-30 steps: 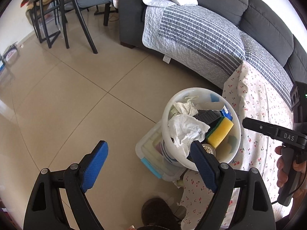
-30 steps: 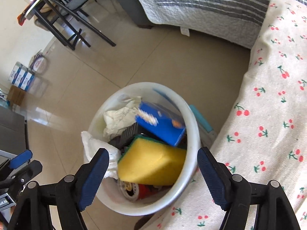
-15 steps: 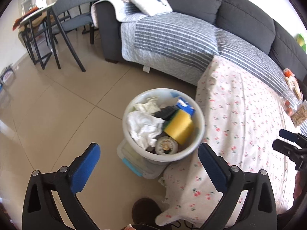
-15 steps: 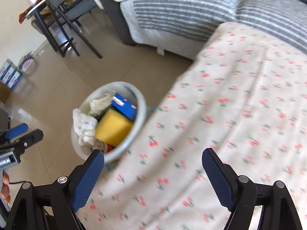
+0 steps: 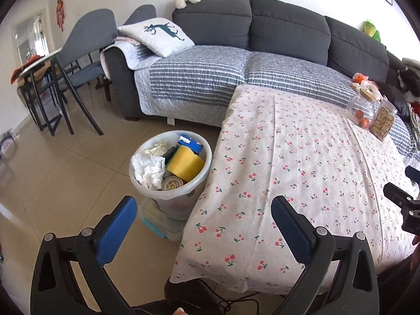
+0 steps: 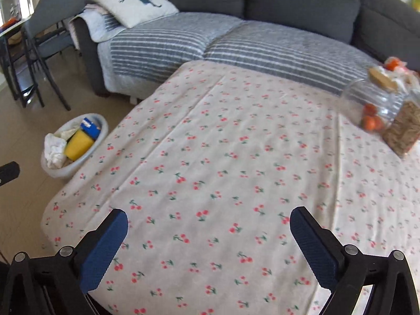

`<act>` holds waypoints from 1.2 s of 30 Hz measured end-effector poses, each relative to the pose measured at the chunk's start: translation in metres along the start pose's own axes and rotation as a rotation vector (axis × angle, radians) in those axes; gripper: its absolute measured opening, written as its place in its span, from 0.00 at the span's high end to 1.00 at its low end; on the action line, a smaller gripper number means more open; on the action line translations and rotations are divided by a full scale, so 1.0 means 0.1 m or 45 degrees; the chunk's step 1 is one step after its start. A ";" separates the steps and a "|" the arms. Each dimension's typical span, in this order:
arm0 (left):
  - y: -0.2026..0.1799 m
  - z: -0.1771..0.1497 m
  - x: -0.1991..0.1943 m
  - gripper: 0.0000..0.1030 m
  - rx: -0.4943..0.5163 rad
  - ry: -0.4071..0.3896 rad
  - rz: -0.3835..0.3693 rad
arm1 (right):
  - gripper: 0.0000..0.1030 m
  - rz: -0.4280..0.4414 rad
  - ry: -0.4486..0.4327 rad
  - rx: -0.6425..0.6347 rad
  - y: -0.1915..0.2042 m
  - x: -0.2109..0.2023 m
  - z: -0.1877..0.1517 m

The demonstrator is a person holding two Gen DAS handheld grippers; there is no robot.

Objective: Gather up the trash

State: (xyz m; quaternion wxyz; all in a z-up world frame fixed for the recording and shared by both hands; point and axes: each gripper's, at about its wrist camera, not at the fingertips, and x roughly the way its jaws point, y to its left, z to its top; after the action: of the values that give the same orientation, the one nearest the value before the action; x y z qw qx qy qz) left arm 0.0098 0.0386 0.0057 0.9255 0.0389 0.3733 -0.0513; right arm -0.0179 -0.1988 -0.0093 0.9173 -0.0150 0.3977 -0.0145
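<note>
A white bin [image 5: 207,157] stands on the floor at the table's left edge, filled with a yellow sponge [image 5: 185,164], a blue box [image 5: 190,141], crumpled tissue [image 5: 148,170] and a can [image 5: 172,183]. My left gripper [image 5: 203,204] is open and holds nothing, back from the bin over the table's near left corner. The right gripper [image 6: 208,214] hovers over the cherry-print tablecloth [image 6: 223,144], its jaws opening with nothing between them. From there the bin [image 6: 102,134] lies far left. Part of the right gripper [image 5: 404,197] shows at the left view's right edge.
Two clear jars [image 6: 375,105] [image 6: 403,131] with food stand at the table's far right. A grey sofa [image 5: 262,34] with a striped cover runs behind the table. Chairs [image 5: 78,60] stand at the left. A lidded plastic box [image 5: 157,223] sits under the bin.
Both grippers pulled back and up from the bin, which now looks smaller and farther left. The right gripper swung right over the tablecloth, and its jaws spread wider.
</note>
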 end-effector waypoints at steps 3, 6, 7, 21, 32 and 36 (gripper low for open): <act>-0.13 -0.08 -0.04 0.00 0.015 -0.033 -0.005 | 0.01 -0.086 -0.055 -0.006 -0.11 -0.13 -0.11; -0.20 -0.13 -0.02 0.00 0.021 -0.037 0.003 | 0.01 -0.123 -0.108 -0.004 -0.19 -0.21 -0.15; -0.22 -0.14 -0.02 0.00 0.022 -0.034 0.007 | 0.01 -0.137 -0.116 -0.008 -0.21 -0.23 -0.17; -0.27 -0.17 -0.05 0.00 0.034 -0.036 0.015 | 0.01 -0.143 -0.089 -0.037 -0.18 -0.22 -0.31; -0.25 -0.17 -0.05 0.00 0.027 -0.037 0.006 | 0.01 -0.122 -0.080 -0.014 -0.17 -0.17 -0.30; -0.23 -0.17 -0.05 0.00 0.017 -0.030 0.001 | 0.01 -0.118 -0.073 -0.004 -0.18 -0.15 -0.30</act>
State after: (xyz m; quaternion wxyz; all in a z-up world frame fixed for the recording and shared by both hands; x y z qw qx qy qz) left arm -0.0087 0.0181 -0.0040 0.9296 0.0448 0.3619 -0.0540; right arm -0.0508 -0.2166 -0.0183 0.9266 -0.0354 0.3702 -0.0561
